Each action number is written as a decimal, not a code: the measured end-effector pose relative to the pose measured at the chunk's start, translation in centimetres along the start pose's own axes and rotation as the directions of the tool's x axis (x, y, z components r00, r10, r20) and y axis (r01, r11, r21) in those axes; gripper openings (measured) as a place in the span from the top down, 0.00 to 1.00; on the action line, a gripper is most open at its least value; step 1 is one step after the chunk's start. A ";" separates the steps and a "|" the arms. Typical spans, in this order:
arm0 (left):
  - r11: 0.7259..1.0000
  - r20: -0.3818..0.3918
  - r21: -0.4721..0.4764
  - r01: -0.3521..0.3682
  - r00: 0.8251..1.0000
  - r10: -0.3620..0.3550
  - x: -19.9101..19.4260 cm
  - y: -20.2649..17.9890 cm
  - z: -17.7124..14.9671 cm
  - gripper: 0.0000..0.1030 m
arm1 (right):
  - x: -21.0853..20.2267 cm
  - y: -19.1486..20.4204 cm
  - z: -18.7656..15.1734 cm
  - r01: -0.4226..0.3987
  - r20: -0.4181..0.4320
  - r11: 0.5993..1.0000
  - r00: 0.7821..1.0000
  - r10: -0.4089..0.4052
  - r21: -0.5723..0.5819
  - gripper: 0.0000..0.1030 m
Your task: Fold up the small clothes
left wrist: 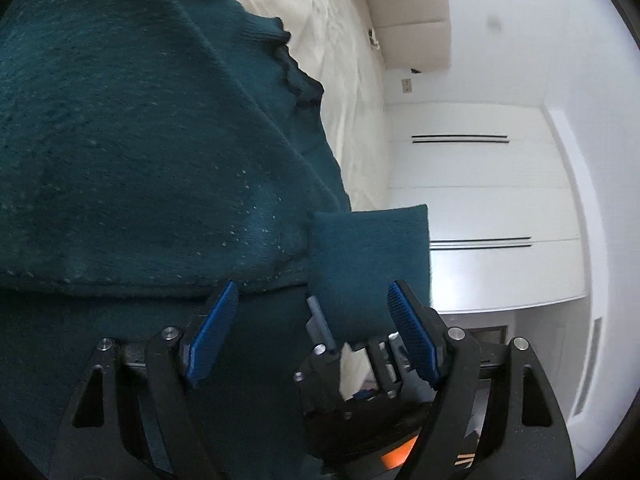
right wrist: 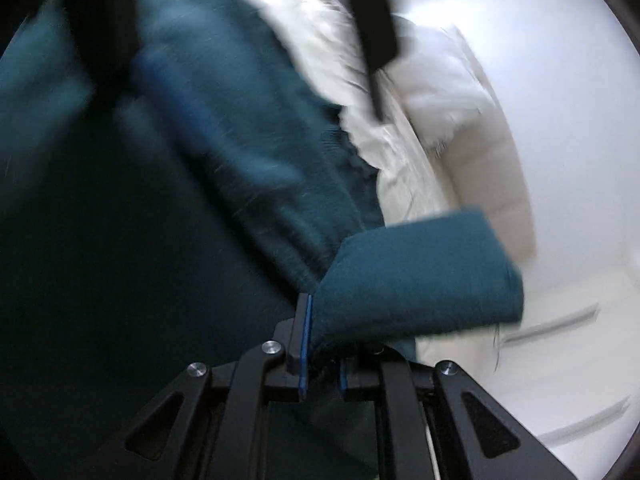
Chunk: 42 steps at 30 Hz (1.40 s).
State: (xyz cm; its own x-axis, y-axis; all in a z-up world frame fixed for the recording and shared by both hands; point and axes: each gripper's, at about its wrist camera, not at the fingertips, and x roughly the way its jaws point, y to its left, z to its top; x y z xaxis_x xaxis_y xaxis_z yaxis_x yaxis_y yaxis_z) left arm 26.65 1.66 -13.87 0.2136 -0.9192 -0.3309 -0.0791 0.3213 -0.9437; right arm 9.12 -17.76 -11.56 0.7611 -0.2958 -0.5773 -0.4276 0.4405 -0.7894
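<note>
Here — right gripper (right wrist: 322, 344) clamps teal sweater (right wrist: 420, 272).

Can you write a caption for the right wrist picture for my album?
The right gripper pinches a fold of the teal sweater, lifted over a cream bedspread; the picture is blurry.

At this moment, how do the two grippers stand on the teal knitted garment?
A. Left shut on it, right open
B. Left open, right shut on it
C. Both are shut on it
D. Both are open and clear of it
B: the left gripper has its blue pads spread wide, while the right gripper pinches a fold of the teal garment.
</note>
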 end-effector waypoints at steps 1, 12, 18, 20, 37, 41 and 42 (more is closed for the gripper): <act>1.000 0.004 0.001 0.001 1.000 -0.001 -0.2 0.2 0.0 0.26 | -0.2 0.3 -0.2 0.014 0.006 0.999 1.000 -0.014 -0.035 0.90; 0.999 -0.054 0.043 -0.033 0.998 0.036 1.7 -0.5 1.0 0.08 | -1.5 -1.1 -0.2 -0.061 0.059 0.998 0.997 0.059 0.028 0.83; 0.988 -0.104 0.078 -0.130 0.985 0.138 3.5 -1.1 0.7 0.65 | -2.1 -3.2 -1.2 -0.204 0.111 0.950 0.977 0.182 0.235 0.37; 0.983 -0.105 0.096 -0.156 0.981 0.165 3.6 -1.1 0.6 0.71 | -2.5 -6.0 -3.1 -0.297 0.154 0.855 0.955 0.255 0.425 0.32; 0.884 0.157 0.381 -0.270 0.961 0.226 -2.1 -9.8 1.8 0.94 | 4.2 -10.2 -23.0 -0.392 0.734 -0.765 0.663 0.150 0.511 0.24; 0.878 0.198 0.375 -0.297 0.951 0.237 -3.5 -9.2 2.8 0.94 | 7.4 -11.2 -23.5 -0.389 0.724 -0.805 0.686 0.070 0.447 0.24; 0.878 0.206 0.369 -0.304 0.948 0.242 -4.5 -8.7 2.8 0.94 | 7.7 -11.3 -23.7 -0.389 0.724 -0.815 0.688 0.053 0.429 0.24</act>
State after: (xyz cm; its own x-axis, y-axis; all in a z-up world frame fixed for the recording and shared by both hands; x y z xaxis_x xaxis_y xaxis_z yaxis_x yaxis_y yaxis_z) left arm 29.11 3.67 -4.18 0.3844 -0.7469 -0.5425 0.2247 0.6457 -0.7298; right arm 8.26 -45.07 -12.05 0.8541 0.4331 -0.2881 0.2623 0.1196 0.9575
